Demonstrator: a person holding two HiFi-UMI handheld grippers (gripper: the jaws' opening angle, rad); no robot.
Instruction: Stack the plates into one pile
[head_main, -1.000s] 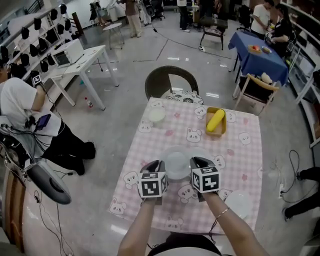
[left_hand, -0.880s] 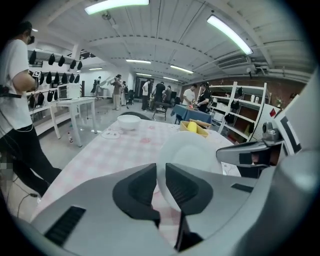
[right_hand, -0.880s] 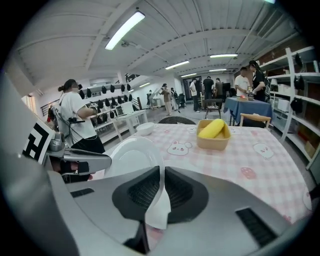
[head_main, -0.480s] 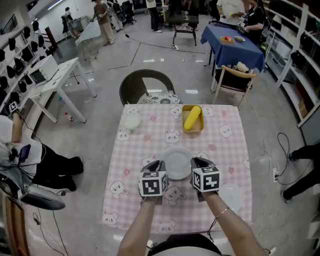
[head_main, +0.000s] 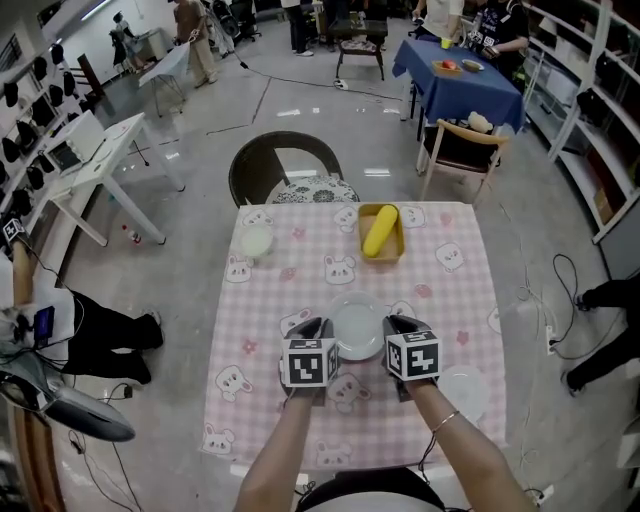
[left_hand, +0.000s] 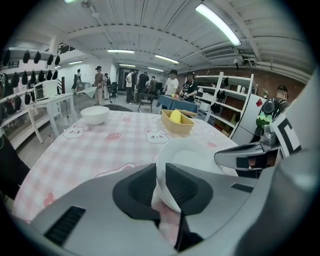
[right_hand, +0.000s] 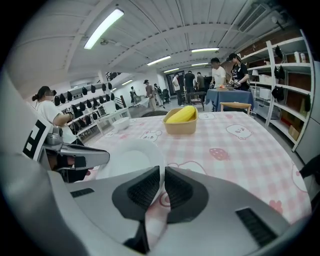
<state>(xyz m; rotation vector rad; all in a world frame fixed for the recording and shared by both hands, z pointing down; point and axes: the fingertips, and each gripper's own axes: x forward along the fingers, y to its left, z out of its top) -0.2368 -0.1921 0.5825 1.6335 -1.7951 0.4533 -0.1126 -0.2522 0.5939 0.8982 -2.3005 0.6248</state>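
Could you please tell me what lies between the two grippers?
A white plate: the left gripper is shut on its left rim, the right gripper on its right rim. The head view shows it best.

Glossy grey floor (head_main: 190, 265) — white desk (head_main: 100, 150) at left, blue-clothed table (head_main: 470, 88) far right

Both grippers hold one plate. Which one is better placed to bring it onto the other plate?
Right, probably. The right gripper pinches the held plate at its right rim, and the second plate lies beside that hand; the left gripper is farther.
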